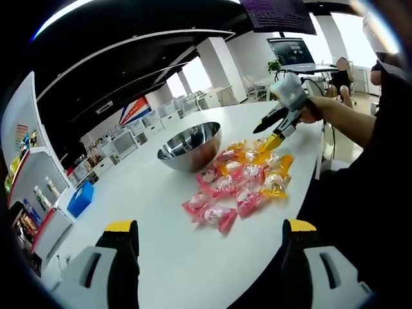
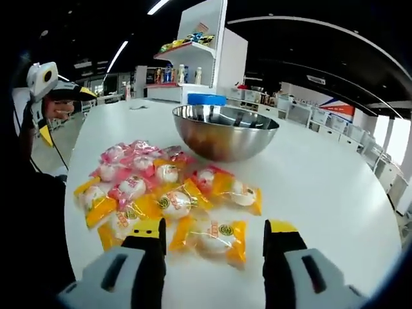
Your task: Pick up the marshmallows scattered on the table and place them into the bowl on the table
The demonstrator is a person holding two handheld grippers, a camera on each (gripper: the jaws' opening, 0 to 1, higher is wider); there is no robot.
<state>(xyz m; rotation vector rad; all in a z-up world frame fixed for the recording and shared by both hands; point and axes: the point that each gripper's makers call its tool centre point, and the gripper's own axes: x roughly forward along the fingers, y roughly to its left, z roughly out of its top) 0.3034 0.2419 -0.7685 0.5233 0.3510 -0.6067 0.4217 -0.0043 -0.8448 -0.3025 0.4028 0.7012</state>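
Note:
Several wrapped marshmallows, pink [image 1: 219,187] and yellow [image 1: 275,185], lie in a heap on the white table [image 1: 154,219] beside a steel bowl [image 1: 191,145]. My left gripper [image 1: 211,226] is open, held back from the heap with nothing between its fingers. My right gripper [image 1: 261,140], held by a hand, hovers over the heap's far yellow packets. In the right gripper view, my right gripper [image 2: 214,229] is open, its jaws on either side of a yellow marshmallow packet [image 2: 212,239]. The rest of the heap [image 2: 145,177] lies ahead of it, and behind that stands the bowl [image 2: 224,130], with no marshmallows visible inside.
The table edge [image 2: 360,257] curves close on the right. A blue bin [image 2: 207,99] and white shelves [image 2: 193,61] with goods stand beyond the bowl. Part of my left gripper [image 2: 46,132] shows at the far left. A person's arm [image 1: 347,119] reaches in from the right.

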